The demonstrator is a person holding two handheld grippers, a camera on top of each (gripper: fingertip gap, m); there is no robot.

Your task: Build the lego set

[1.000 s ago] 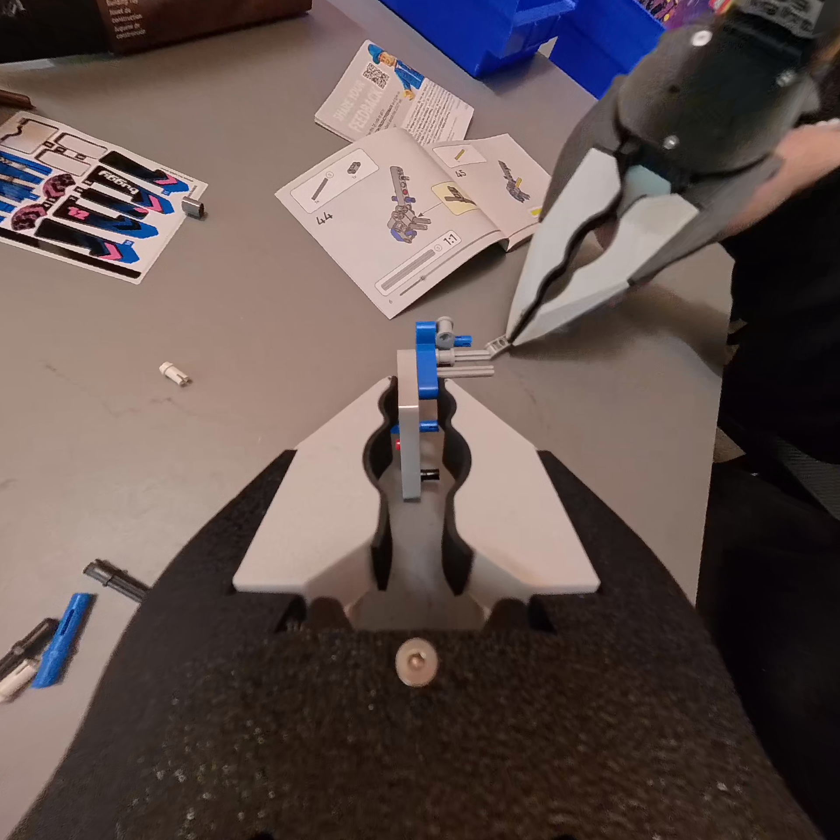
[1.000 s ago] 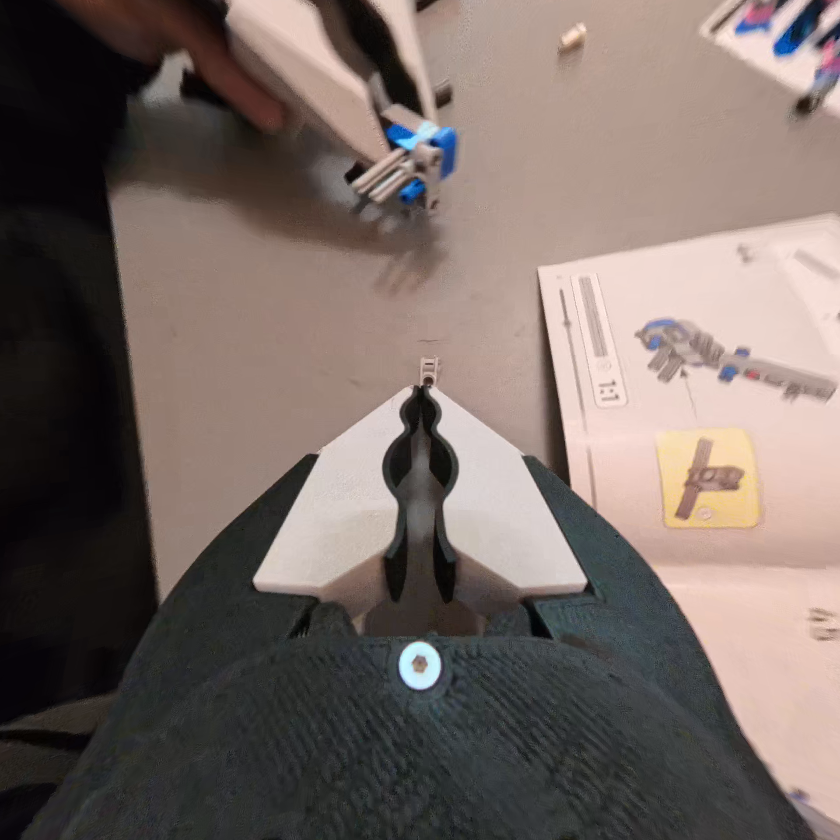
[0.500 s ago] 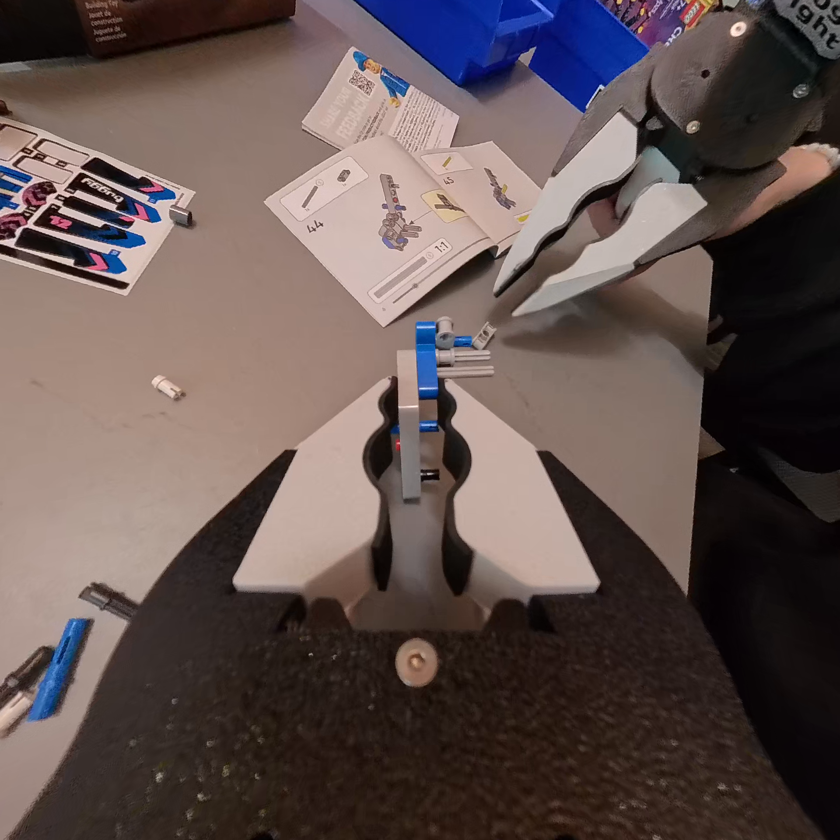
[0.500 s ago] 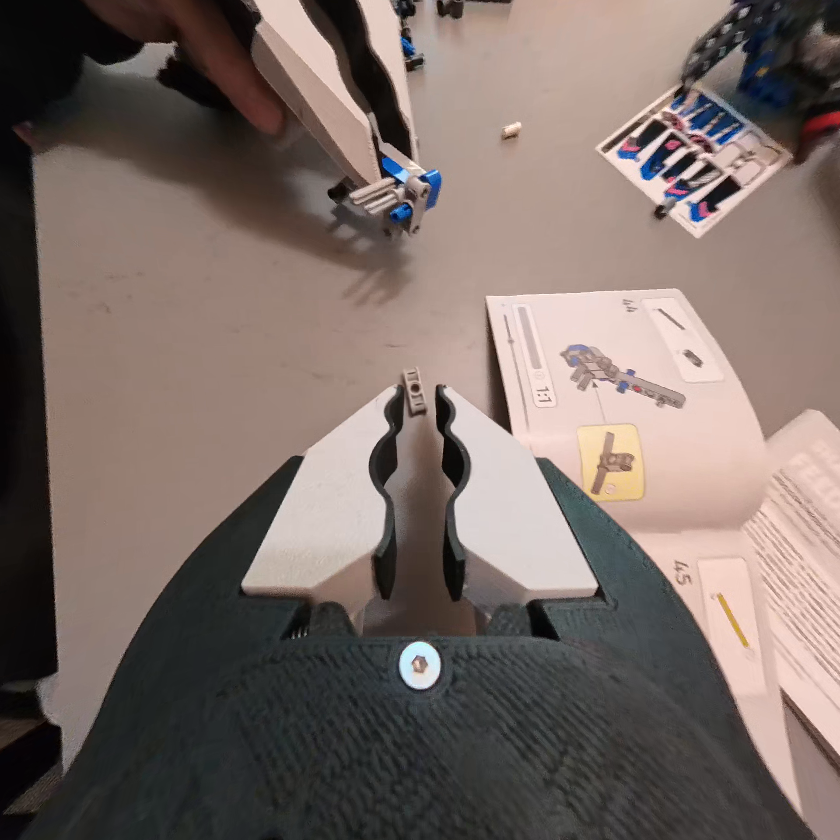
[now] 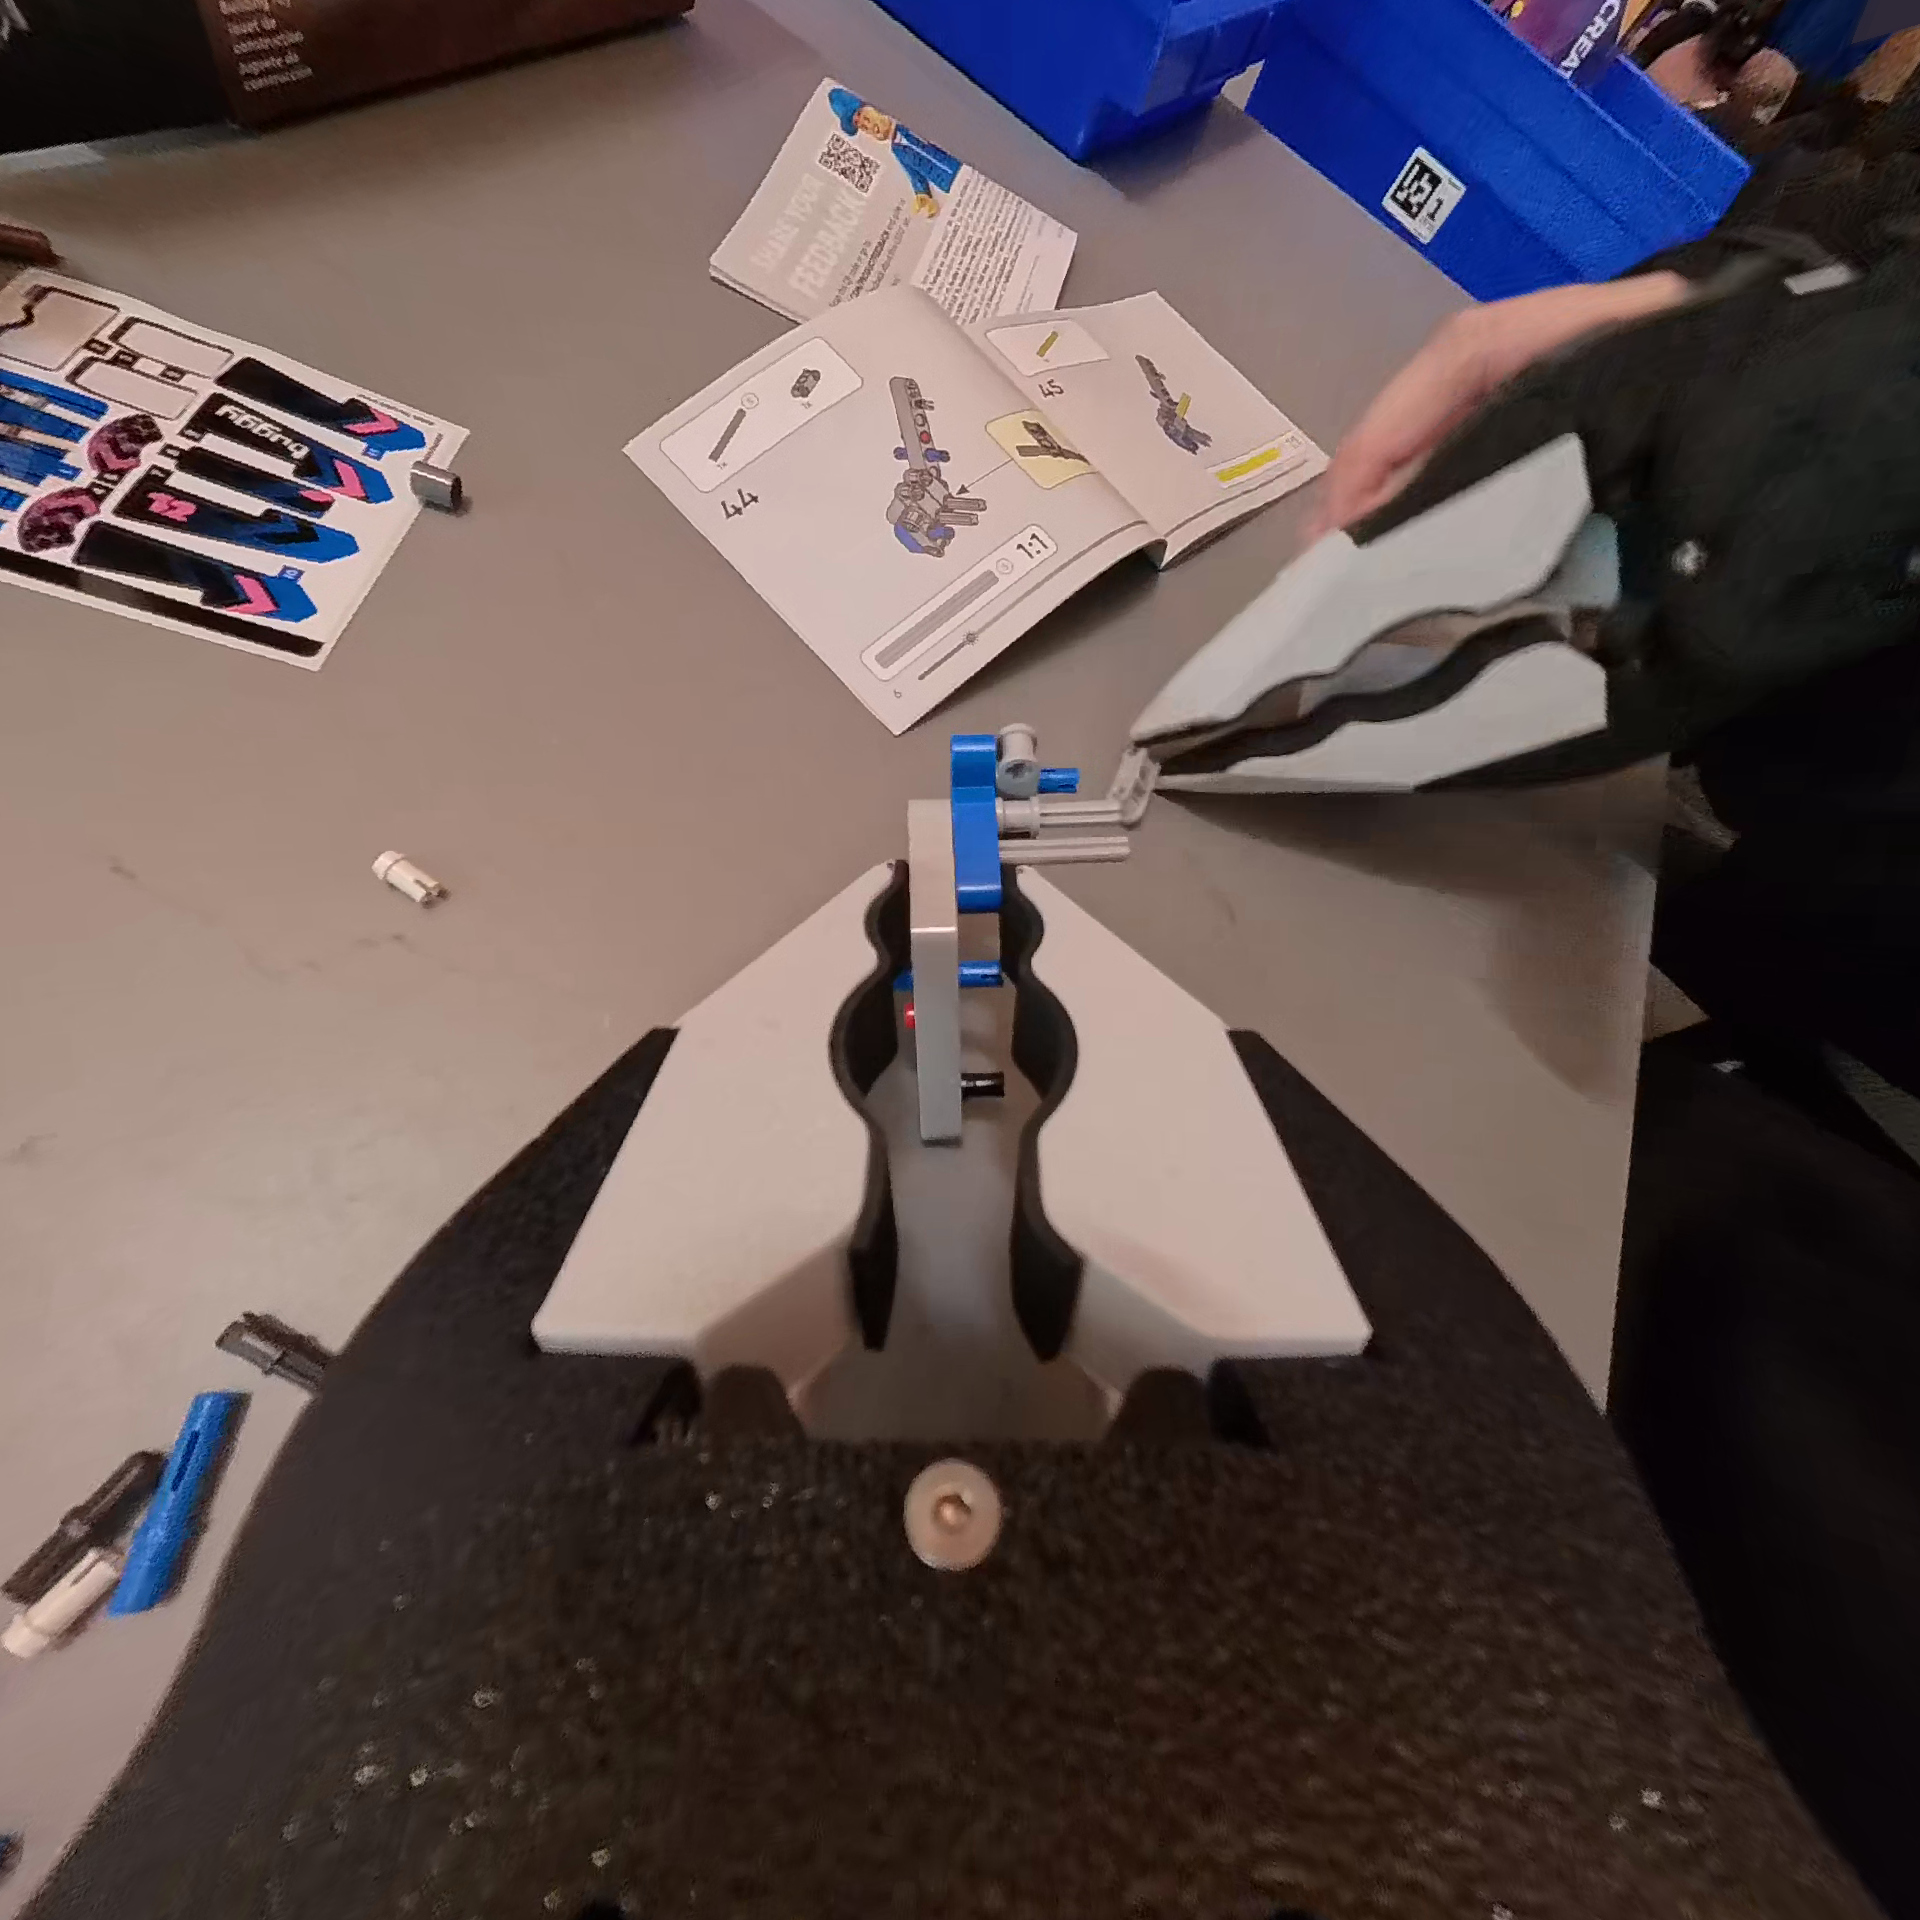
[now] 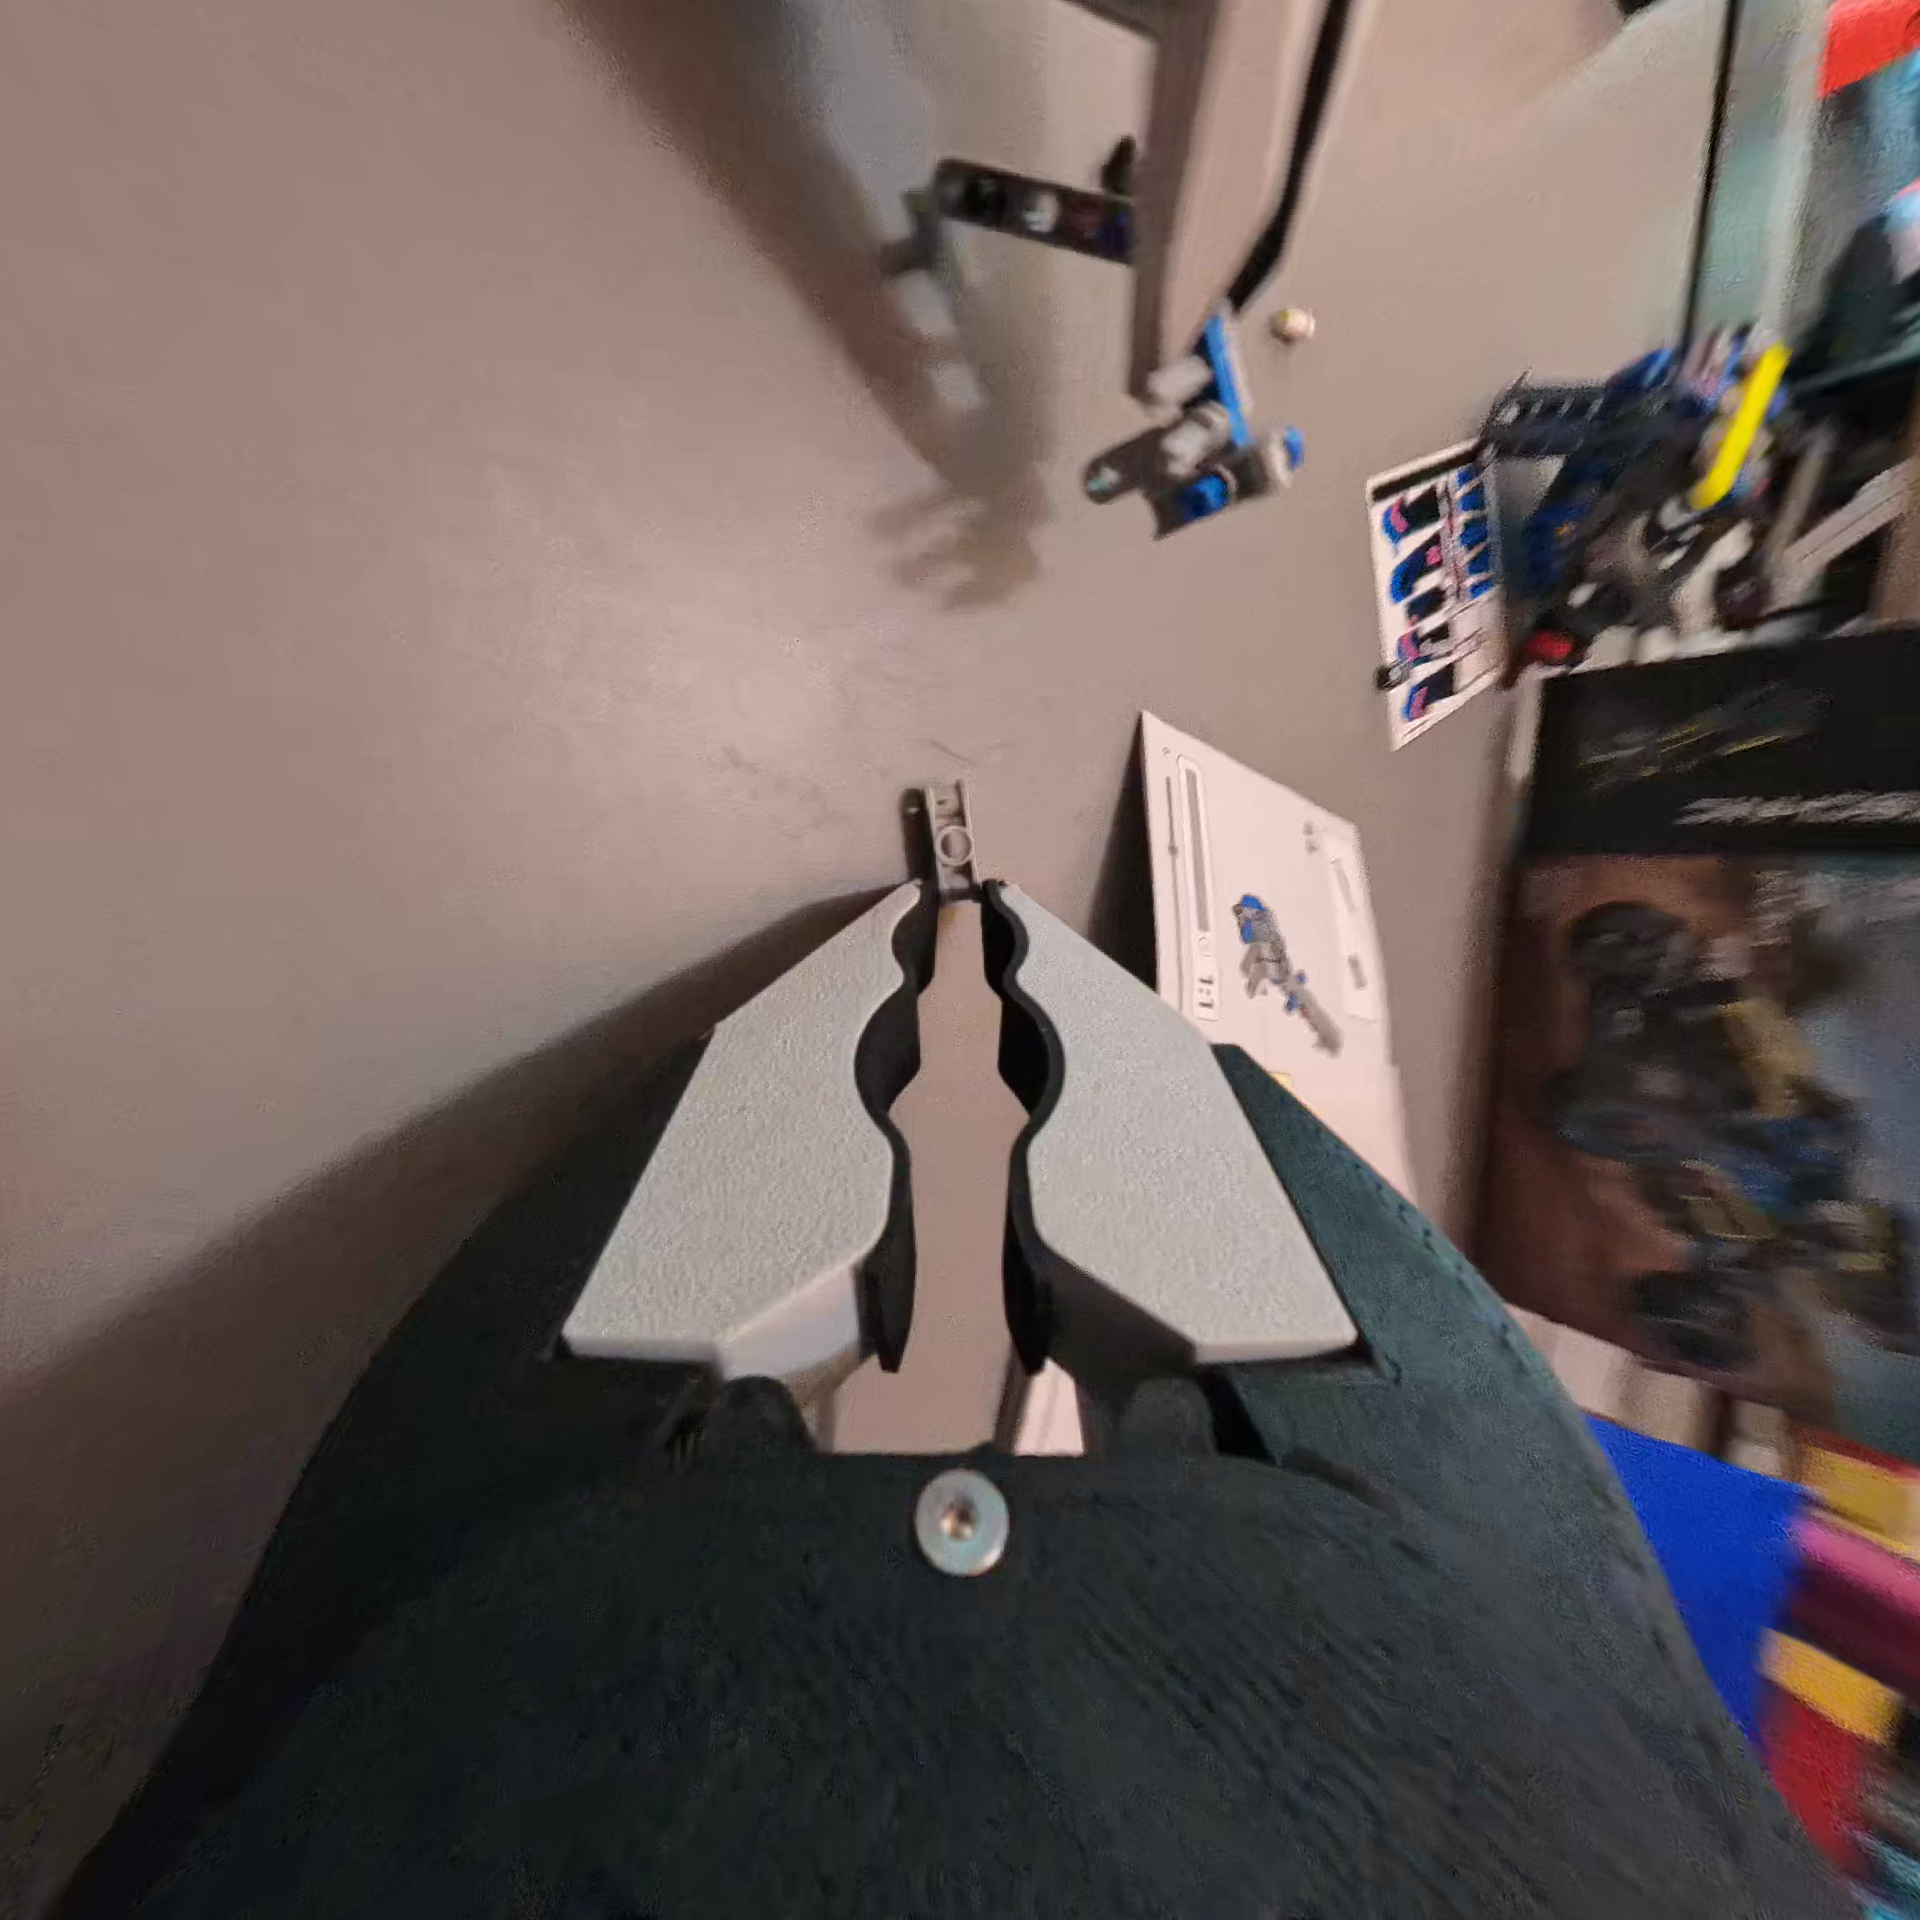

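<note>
My left gripper (image 5: 956, 883) is shut on a grey and blue lego assembly (image 5: 971, 831) and holds it upright above the grey table; grey axles stick out of it to the right. My right gripper (image 6: 951, 890) is shut on a small grey connector piece (image 6: 945, 831) at its fingertips. In the left wrist view the right gripper (image 5: 1143, 764) lies low and sideways, with the connector (image 5: 1130, 787) just right of the axle ends. The right wrist view is blurred and shows the left gripper (image 6: 1184, 364) with the assembly (image 6: 1205, 457) farther off.
An open instruction booklet (image 5: 935, 499) lies beyond the assembly and a sticker sheet (image 5: 187, 468) lies at the left. Loose pins (image 5: 166, 1496) and a white pin (image 5: 405, 878) lie on the table. Blue bins (image 5: 1455, 125) stand at the back; a partly built model (image 6: 1662, 499) and a dark box (image 6: 1714, 935) show at the right. Across from one pair of fingers to the other is roughly 9 centimetres.
The right gripper opened and left the small connector on the table, then closed on it again. It has rolled sideways and brought the connector close to the assembly's axles. The left gripper stayed put.
</note>
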